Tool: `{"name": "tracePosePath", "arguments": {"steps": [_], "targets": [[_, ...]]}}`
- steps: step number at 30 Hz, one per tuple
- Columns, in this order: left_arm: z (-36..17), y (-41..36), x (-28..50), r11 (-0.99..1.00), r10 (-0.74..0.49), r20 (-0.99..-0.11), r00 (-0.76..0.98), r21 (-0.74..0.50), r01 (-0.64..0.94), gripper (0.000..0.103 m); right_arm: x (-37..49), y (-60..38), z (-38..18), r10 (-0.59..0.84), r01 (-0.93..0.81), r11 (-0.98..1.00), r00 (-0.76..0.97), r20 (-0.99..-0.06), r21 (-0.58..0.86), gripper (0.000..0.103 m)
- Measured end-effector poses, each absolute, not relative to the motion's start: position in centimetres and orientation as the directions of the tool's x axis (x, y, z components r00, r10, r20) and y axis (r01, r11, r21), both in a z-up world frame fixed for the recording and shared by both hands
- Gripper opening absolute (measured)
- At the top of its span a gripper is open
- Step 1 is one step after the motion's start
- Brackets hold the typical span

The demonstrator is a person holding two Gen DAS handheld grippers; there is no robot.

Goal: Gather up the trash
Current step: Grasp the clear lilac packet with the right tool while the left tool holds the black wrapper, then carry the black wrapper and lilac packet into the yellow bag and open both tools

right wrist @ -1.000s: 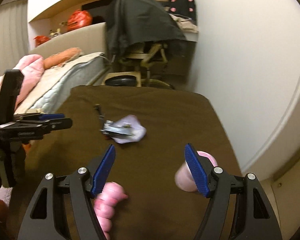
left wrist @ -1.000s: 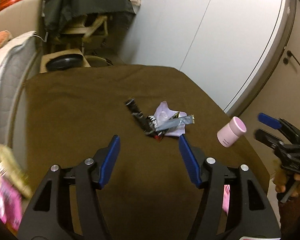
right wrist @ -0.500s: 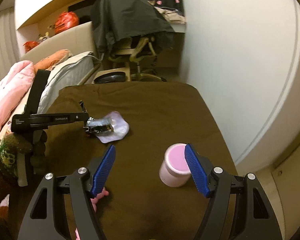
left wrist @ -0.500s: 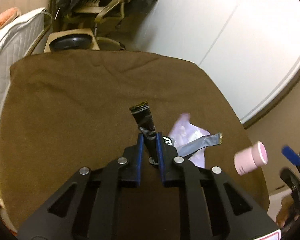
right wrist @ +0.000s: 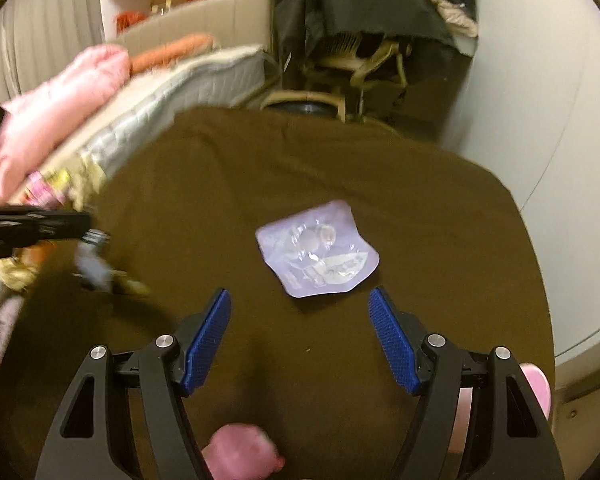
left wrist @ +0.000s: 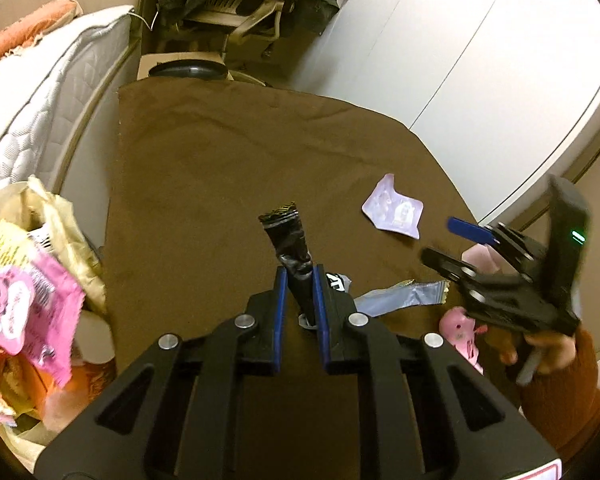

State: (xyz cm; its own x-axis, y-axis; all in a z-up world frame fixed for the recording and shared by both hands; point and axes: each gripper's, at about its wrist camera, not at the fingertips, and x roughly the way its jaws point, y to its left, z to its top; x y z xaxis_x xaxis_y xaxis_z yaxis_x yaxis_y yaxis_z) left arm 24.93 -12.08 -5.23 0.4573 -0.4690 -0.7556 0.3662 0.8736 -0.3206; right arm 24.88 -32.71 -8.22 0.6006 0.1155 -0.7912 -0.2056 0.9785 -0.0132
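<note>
The brown cloth (left wrist: 228, 168) covers the whole table, and off its left edge sits the trash bag (left wrist: 40, 240), already stuffed with a pink packet and yellow wrappers. A second ago your left gripper (left wrist: 299, 280) stood spread above a small heap of litter; now its jaws are clamped on the black wrapper (left wrist: 288, 240), which sticks up between the blue pads, and the heap has come apart. The grey wrapper (left wrist: 400, 298) trails just beside the jaws on the right (whether it is caught in the grip or only dragged along, you cannot tell from here), while the lilac packet (right wrist: 320, 252) is left lying flat and alone on the cloth. Your right gripper (right wrist: 300, 336) has swung away from the pink cup (right wrist: 534, 384), now at its right edge, and hovers spread wide just short of that packet, gripping nothing. So one piece looks secured for the bag, and the packet is probably your next pick. It lies flat, so expect to need an edge to pinch. The pink toy (right wrist: 240, 452) sits low between the right gripper's arms.
</note>
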Motion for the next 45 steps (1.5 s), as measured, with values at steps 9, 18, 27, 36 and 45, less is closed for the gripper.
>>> {"name": "tracePosePath", "arguments": {"steps": [9, 18, 27, 36, 45], "targets": [[-6.3, -11.4, 24.9, 0.868, -0.486, -0.757, 0.437, -0.358, 0.345, 0.013, 28.9, -33.8, -10.0, 0.134, -0.188, 0.982, 0.555, -0.821, 0.033, 0.067], [-6.3, -11.3, 24.5, 0.866, -0.489, -0.750, 0.444, -0.358, 0.350, 0.013, 28.5, -34.1, -8.6, 0.170, -0.186, 0.980, 0.615, -0.770, 0.067, 0.034], [-4.4, -10.5, 22.4, 0.867, -0.487, -0.728, 0.483, -0.338, 0.365, 0.013, 24.9, -32.9, -5.6, 0.202, -0.206, 0.975, 0.653, -0.730, 0.085, 0.030], [-0.7, -9.1, 19.5, 0.868, -0.488, -0.683, 0.543, -0.315, 0.384, 0.013, 20.6, -31.0, -0.3, 0.216, -0.229, 0.971, 0.722, -0.657, 0.067, 0.030], [2.1, -5.1, 17.9, 0.883, -0.468, -0.635, 0.615, -0.308, 0.354, 0.013, 18.2, -27.6, 3.0, 0.244, -0.274, 0.960, 0.742, -0.624, 0.049, 0.030]]}}
